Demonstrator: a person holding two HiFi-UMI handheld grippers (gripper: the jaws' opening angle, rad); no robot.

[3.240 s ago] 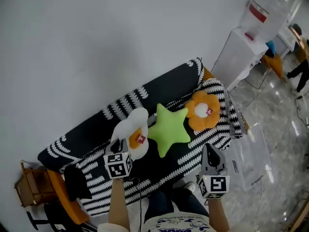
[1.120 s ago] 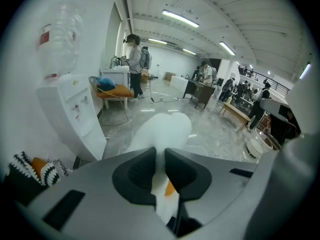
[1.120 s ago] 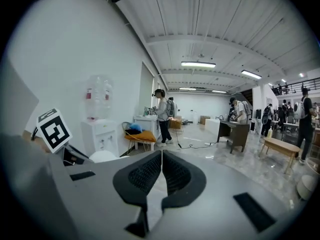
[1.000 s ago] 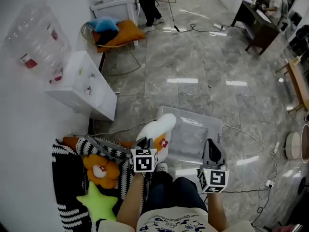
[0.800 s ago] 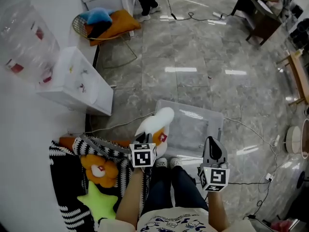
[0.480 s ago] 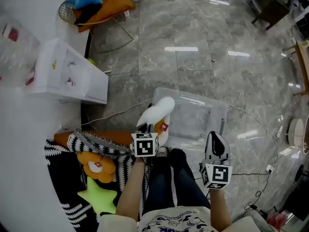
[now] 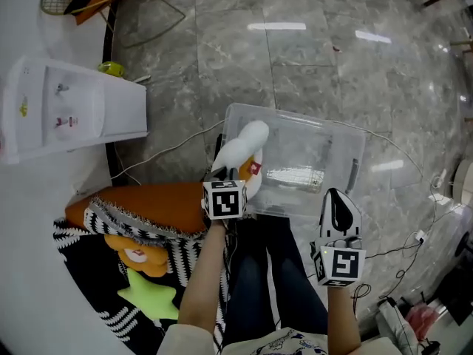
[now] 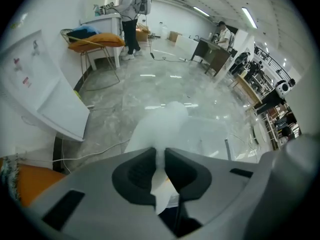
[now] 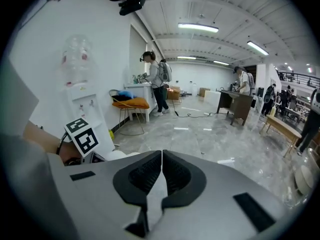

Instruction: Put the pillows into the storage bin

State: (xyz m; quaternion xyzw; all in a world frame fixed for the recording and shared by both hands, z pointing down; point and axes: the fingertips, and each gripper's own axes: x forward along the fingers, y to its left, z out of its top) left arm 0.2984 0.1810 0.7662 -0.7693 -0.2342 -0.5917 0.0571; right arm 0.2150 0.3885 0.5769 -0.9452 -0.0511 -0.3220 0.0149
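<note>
So left gripper (image 8: pixel 161 159) pinches the white pillow (image 7: pixel 240 148) to dangle it over the clear bin (image 7: pixel 349 145); right gripper (image 9: pixel 161 166) sits pressed together, empty.

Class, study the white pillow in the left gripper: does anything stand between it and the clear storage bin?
Nothing visible does. The white pillow, pinched by the left gripper, hangs over the left side of the open storage bin.
</note>
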